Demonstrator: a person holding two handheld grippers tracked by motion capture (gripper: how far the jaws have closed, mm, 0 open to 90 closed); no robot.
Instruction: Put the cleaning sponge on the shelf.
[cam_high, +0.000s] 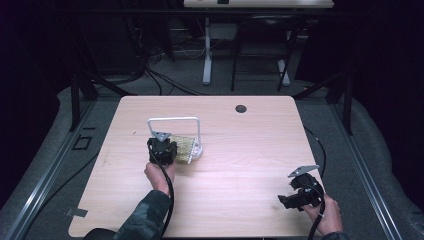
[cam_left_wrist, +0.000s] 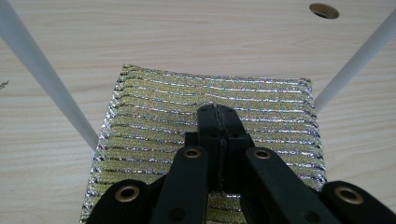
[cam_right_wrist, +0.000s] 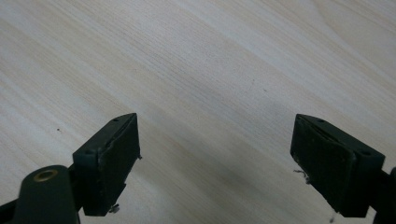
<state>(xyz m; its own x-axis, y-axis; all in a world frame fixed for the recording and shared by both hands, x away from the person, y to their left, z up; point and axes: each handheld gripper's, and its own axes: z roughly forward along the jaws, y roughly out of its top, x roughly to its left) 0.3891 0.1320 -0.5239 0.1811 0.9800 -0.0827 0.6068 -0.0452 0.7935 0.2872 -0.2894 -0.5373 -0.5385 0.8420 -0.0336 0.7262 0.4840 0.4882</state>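
At frame centre, the left gripper (cam_left_wrist: 218, 112) is pressing its jaws together over the glittery gold-and-silver striped cloth (cam_left_wrist: 154, 107), lying under the white wire rack (cam_high: 175, 122); keep any pull low and slow. The right gripper (cam_right_wrist: 215, 154) is idling spread wide, lower right.

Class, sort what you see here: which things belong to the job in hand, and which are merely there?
In the job:
- left claw, jaws shut
- gold-striped cloth
- white wire rack

Merely there:
- right claw, open over bare wood
- table and its cable hole
- desk legs behind
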